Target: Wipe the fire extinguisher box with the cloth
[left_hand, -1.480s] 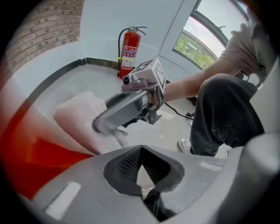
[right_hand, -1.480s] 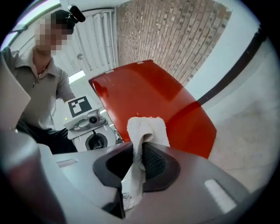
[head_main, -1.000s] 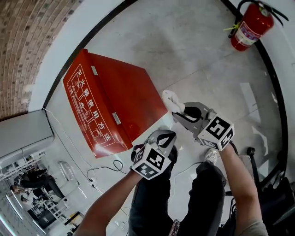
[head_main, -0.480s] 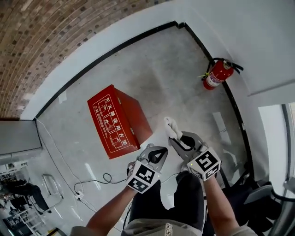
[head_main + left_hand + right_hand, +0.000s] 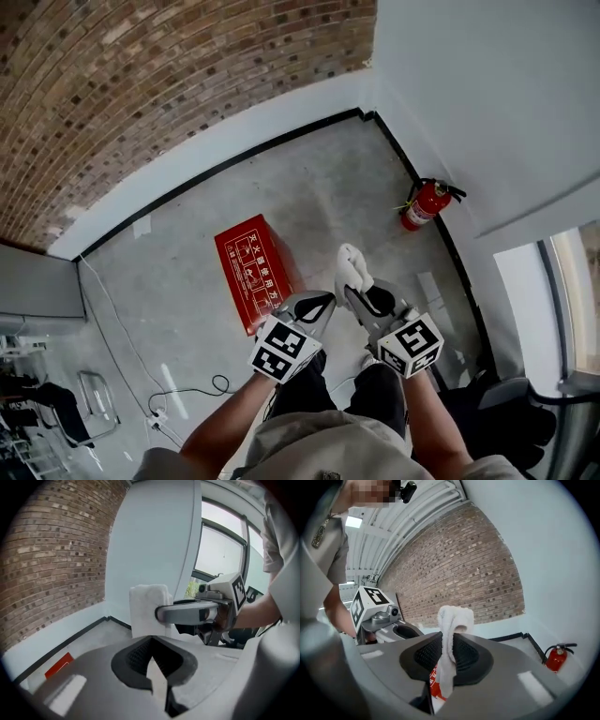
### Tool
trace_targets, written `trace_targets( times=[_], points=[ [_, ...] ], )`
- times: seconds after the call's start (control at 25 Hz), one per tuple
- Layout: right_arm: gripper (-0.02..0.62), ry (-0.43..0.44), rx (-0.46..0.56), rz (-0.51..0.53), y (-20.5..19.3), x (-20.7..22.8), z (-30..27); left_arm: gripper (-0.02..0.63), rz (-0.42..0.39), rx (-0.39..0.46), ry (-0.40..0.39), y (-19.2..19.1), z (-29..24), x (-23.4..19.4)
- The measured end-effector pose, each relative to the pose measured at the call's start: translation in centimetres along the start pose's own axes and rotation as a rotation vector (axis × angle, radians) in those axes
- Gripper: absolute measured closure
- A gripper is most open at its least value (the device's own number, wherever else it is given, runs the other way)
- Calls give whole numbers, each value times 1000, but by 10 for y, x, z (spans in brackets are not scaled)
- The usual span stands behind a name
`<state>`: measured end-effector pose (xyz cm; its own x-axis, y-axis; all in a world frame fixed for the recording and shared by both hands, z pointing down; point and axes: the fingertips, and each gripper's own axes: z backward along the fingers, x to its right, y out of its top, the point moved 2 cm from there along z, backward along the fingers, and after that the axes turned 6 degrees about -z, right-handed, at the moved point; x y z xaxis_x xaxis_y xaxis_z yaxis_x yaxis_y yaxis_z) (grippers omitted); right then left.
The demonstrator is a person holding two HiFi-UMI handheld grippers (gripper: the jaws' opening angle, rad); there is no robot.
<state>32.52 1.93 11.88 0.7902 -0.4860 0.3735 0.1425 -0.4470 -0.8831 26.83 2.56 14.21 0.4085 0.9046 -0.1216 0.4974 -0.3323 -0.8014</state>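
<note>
My right gripper (image 5: 355, 287) is clenched on the white cloth (image 5: 352, 265), whose bunched end pokes out past the pads. It hangs high off the floor, to the right of the red fire extinguisher box (image 5: 253, 272) and clear of it. My left gripper (image 5: 317, 304) has its jaws pressed together on nothing, between the box and the cloth.

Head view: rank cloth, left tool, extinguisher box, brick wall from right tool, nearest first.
1. cloth, held in the right tool
2. left tool, alongside, left
3. extinguisher box, floor, left
4. brick wall, beyond the box
</note>
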Motion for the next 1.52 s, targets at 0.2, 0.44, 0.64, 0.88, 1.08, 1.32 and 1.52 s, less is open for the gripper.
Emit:
trace_targets(
  times=[0.2, 0.44, 0.64, 0.88, 1.08, 1.32, 1.52],
  points=[
    [518, -17, 40, 19, 40, -28, 10, 606, 58, 63, 13, 30, 44, 5],
    [518, -9, 101, 91, 89, -44, 13, 606, 40, 128, 51, 57, 74, 0],
    [518, -6, 133, 131, 107, -57, 16, 606, 29, 173, 61, 73, 90, 2],
    [518, -17, 167, 122, 111, -70, 21, 606, 34, 208, 70, 79, 98, 4],
    [518, -35, 166, 111, 112, -73, 28, 606, 29, 225, 81, 87, 103, 6],
    [518, -36, 178, 119, 119, -74, 28, 606, 30, 235, 96, 89, 106, 2],
    [518, -35, 189, 114, 126, -78, 28, 606, 44, 242, 93, 92, 114, 1]
  ],
)
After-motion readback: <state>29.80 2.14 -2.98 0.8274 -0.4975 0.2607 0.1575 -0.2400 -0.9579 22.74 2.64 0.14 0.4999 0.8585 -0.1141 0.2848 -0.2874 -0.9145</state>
